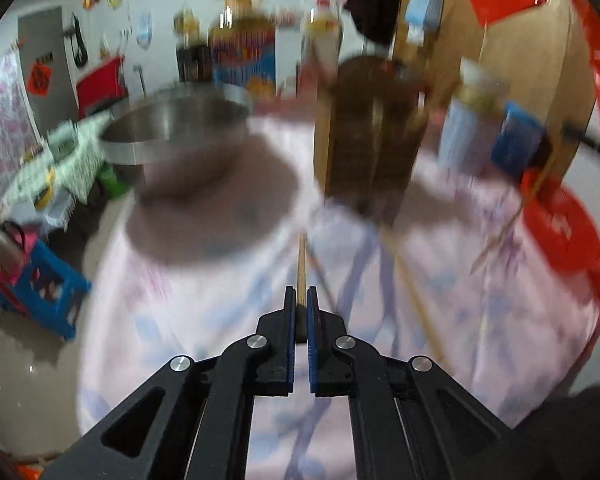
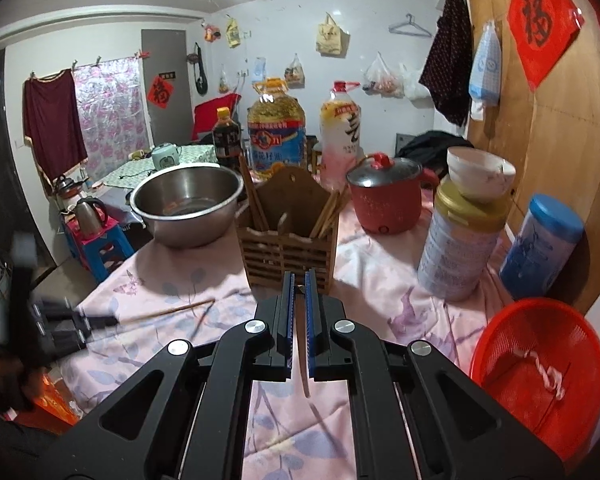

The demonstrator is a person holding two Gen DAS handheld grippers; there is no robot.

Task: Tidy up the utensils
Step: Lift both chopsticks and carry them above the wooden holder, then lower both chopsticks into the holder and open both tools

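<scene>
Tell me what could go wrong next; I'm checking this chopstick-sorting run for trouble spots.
The left gripper is shut on a chopstick, held near one end, so it could pivot or slip. The wooden holder already has chopsticks leaning out, which may block insertion. A white bowl perched on a tin nearby could topple if bumped.

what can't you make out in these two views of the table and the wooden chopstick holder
- Left wrist view: motion blur smears the slatted wooden chopstick holder and the steel mixing bowl.
- Right wrist view: the left hand-held gripper is blurred and small; its grip on the wooden chopstick is unclear.
- Right wrist view: the holder's wall hides the standing chopsticks' lower ends.
</scene>
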